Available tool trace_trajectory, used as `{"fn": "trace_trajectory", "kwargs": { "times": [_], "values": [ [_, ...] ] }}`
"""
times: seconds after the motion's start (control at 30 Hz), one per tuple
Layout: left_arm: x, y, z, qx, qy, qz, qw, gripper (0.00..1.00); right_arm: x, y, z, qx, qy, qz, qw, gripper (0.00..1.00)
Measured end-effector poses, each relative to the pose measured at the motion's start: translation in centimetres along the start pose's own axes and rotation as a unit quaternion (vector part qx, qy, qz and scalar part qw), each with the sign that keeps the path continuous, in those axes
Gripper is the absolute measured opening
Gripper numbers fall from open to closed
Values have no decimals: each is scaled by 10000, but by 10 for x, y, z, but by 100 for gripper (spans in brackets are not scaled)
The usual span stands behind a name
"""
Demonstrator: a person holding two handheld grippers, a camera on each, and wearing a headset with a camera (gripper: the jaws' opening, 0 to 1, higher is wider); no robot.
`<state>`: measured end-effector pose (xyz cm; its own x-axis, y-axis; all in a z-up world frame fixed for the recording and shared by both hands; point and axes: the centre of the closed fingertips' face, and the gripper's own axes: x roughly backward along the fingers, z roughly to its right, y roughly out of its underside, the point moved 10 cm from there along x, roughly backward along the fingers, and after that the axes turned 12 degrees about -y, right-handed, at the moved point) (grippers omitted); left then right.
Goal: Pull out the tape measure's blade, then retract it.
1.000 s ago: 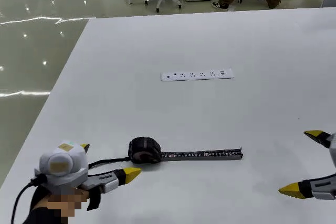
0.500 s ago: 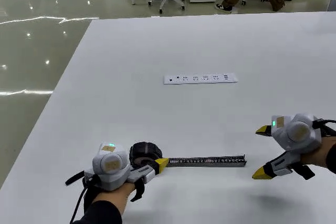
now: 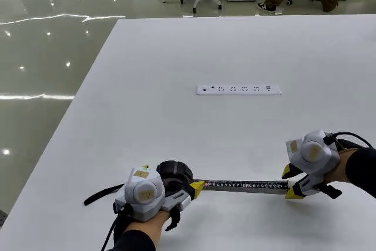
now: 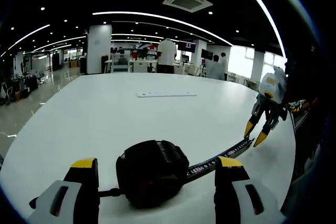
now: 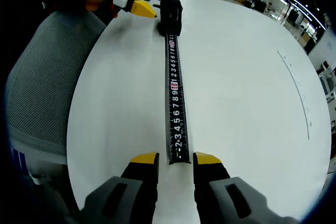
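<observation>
Head view: the tape measure's case [image 3: 174,173] sits on the white surface [image 3: 176,86] between the jaws of the left gripper [image 3: 171,178], which stand apart on either side of it; its blade [image 3: 244,186] lies out flat and straight from the case toward the right gripper [image 3: 289,182], whose jaws stand apart around the blade's far end; a black strap [image 3: 100,193] trails from the case, back past the left jaws; a white power strip [image 3: 238,90] lies well beyond both pairs of jaws.

Left gripper view: the case is centred between the two yellow-tipped jaws, with a gap showing on each side, so they bracket it without clamping; the blade leaves the case past the right-hand jaw and runs to the right gripper's tips.

Right gripper view: the blade's end hook [image 5: 178,159] lies just between the jaw tips, a sliver of surface visible on each side, so they are not closed on it; the numbered blade runs straight ahead to the case.

Handling, as a judgement: the case looks compact, hard and fairly dense, yet likely to slide on this smooth surface, so the left jaws should clamp its flat sides; the blade is thin and springy, prone to kink and to snap back; take it at the hook end, across its width, and let it in slowly.
</observation>
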<state>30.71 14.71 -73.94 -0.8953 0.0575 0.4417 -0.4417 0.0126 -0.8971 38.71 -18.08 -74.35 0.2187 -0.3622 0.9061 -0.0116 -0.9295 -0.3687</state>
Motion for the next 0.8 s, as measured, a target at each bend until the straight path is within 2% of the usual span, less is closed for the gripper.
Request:
{"fn": "trace_trajectory", "kwargs": {
  "times": [0.13,0.2,0.27,0.43,0.6,0.7,0.8],
  "values": [
    [-4,-1,-1,75,-124,-92,9999,88,-5,1,-2,-34,20,-104,9999,20],
    [-5,0,-1,123,-129,-130,9998,86,-5,2,0,147,137,-139,9997,17],
    [-6,1,0,123,-154,-181,9996,84,-5,0,-3,14,113,-76,9999,12],
    [-10,4,2,205,-209,-269,9992,81,-6,0,-4,-26,179,-76,9998,11],
    [-14,1,4,305,-333,-341,9984,77,-6,1,-5,-32,226,-52,9997,11],
    [-15,1,7,226,-389,-396,9982,74,-5,2,-3,42,180,-21,9998,11],
    [-16,1,6,231,-438,-469,9977,70,-4,4,-2,-235,201,44,9995,12]
  ]
}}
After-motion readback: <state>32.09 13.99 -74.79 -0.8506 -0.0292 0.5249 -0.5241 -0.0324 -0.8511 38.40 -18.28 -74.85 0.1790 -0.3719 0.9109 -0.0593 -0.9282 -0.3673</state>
